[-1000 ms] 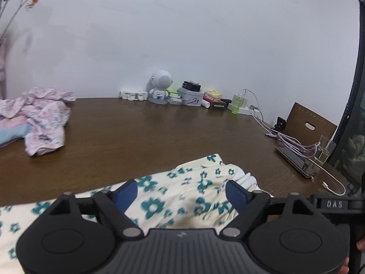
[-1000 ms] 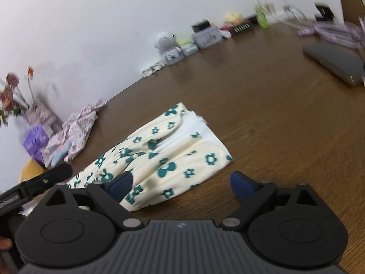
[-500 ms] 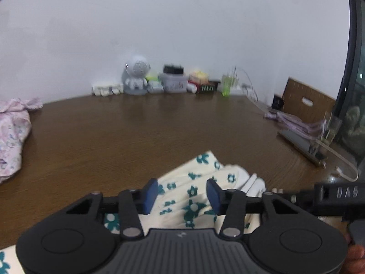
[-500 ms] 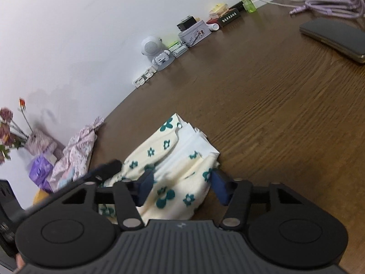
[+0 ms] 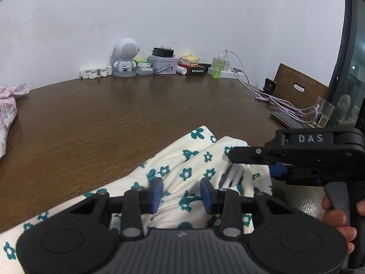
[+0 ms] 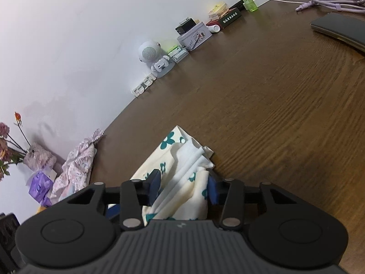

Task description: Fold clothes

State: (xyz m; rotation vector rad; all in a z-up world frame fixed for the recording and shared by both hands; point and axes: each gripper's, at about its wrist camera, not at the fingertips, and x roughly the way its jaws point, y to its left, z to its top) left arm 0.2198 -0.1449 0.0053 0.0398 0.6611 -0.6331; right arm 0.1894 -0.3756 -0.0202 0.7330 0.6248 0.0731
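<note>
— Brown wooden table (image 5: 127,114) under everything; where's the garment?

— Cream floral garment (image 5: 187,171) lies at the near edge. Left gripper (image 5: 181,195) pinches a bunched fold of it; right gripper (image 6: 183,187) clamps its white-lined end.

— Farther back?

— Pink clothes (image 6: 75,171) to the left, robot-shaped speaker (image 5: 126,56) by the wall.

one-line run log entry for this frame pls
phase: grasp | left gripper: closing on cream garment with teal flowers | right gripper: closing on same garment's end | garment: on brown wooden table
</note>
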